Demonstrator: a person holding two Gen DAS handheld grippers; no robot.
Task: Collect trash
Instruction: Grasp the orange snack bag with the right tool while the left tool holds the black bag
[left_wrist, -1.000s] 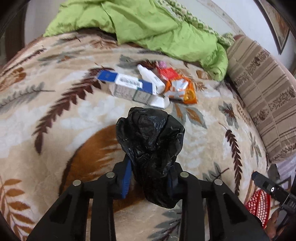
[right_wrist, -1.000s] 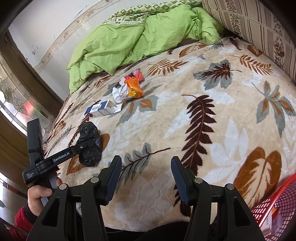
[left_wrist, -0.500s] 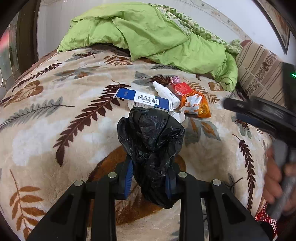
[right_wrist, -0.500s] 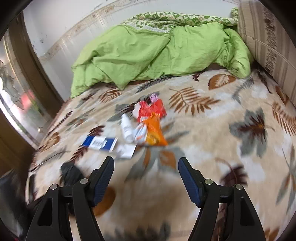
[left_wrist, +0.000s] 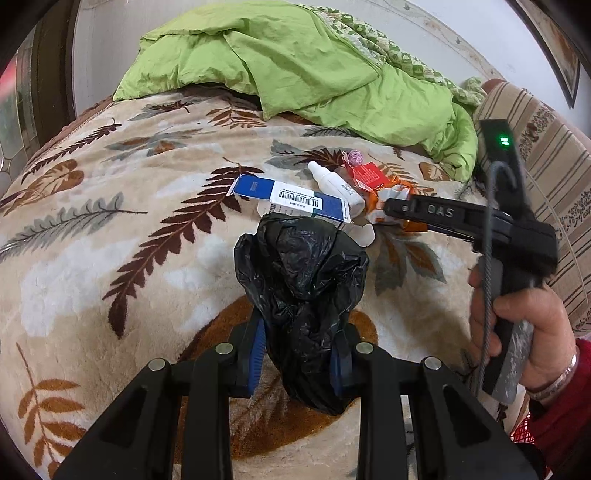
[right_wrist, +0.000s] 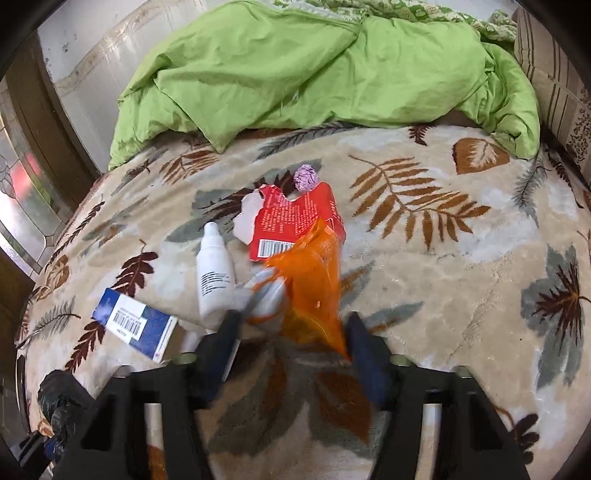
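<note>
Left tongs (left_wrist: 297, 356) clamp black bag (left_wrist: 303, 280); right tongs (right_wrist: 291, 332), closing, straddle orange wrapper (right_wrist: 314, 280).

A crumpled green quilt (right_wrist: 325, 70) lies on the leaf-patterned blanket (right_wrist: 461, 258), beside a striped cushion (left_wrist: 554, 177).

The letters "DAS" are being shown in raised relief on the black plastic arm of the right gripper (left_wrist: 439, 212). Barcodes are being displayed on the white label of the blue and white cardboard box (left_wrist: 295, 199) and on the flattened red cardboard packet (right_wrist: 295, 225); their digits, and the print on the white plastic bottle (right_wrist: 214, 280), are too small to be read.
</note>
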